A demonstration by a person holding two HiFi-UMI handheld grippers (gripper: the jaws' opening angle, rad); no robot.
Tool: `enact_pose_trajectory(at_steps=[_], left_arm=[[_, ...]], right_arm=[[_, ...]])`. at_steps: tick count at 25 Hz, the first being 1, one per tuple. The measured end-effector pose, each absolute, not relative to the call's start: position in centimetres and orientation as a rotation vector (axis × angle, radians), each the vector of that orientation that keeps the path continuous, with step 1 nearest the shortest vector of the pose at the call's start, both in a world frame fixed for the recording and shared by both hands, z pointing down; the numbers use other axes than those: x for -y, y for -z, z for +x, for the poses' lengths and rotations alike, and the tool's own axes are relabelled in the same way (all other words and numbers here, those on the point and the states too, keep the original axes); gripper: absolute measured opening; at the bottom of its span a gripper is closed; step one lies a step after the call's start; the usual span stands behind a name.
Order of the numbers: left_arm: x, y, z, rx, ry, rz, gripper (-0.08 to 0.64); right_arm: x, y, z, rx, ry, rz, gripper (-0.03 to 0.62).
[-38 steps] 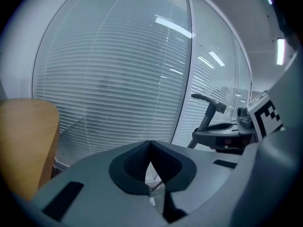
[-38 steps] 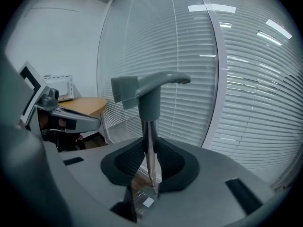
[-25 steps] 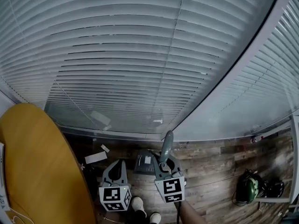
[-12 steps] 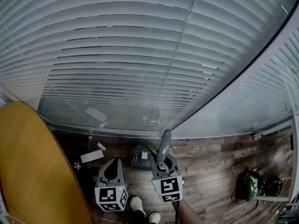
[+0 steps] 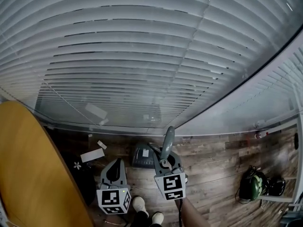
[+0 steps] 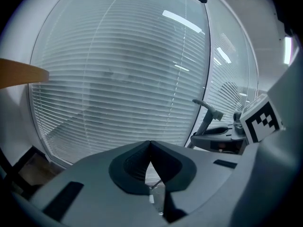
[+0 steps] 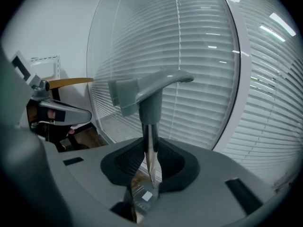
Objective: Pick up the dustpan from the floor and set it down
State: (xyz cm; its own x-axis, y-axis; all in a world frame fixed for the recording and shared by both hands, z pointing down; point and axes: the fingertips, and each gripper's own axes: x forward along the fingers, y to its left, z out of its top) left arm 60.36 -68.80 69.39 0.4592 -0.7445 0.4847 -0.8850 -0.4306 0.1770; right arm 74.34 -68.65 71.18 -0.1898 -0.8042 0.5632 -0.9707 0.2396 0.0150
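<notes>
A grey dustpan (image 5: pixel 142 156) hangs just above the wooden floor by the window, its long handle (image 5: pixel 167 143) pointing up. My right gripper (image 5: pixel 164 161) is shut on the handle's thin shaft (image 7: pixel 149 150), and the grey grip end (image 7: pixel 151 91) stands above the jaws. Left of it, my left gripper (image 5: pixel 113 164) is shut with nothing held; its pads meet at the tip (image 6: pixel 150 143). The left gripper view also catches the right gripper (image 6: pixel 222 136) and the dustpan handle (image 6: pixel 206 115) at the right.
White slatted blinds (image 5: pixel 142 56) fill the wall ahead. A yellow round table (image 5: pixel 28 164) bulges in at the left. White paper strips (image 5: pixel 92 155) lie on the floor beside it. A green headset (image 5: pixel 251 187) lies at the right. The person's shoes (image 5: pixel 139 205) show below.
Both grippers have sunk slightly toward the floor, the dustpan still in the right one. The head view has shifted a little to the right.
</notes>
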Motion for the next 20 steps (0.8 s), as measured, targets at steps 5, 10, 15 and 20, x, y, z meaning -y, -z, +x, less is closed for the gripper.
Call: enact_pose_trajectory(at_steps=[5,10,15,20], left_arm=[[68.9,-70.1,60.5,1.345,-0.482,2.322,0.017],[68.9,-70.9,60.3,1.347,-0.490,2.315,0.017],[68.6,-71.3,60.3,1.339,-0.497,2.320,0.017],[68.5,-71.6,60.3,1.330,-0.500,2.322,0.017]], right_arm=[[69.2,-72.2,74.0,2.046,-0.489,1.620,0.100],[69.9,-72.7,74.1,2.035,-0.467,1.629,0.100],[70.8,-73.0,74.9,2.022,-0.461,1.662,0.100],[71.6,-73.3,75.6,2.011,-0.471,1.683,0.100]])
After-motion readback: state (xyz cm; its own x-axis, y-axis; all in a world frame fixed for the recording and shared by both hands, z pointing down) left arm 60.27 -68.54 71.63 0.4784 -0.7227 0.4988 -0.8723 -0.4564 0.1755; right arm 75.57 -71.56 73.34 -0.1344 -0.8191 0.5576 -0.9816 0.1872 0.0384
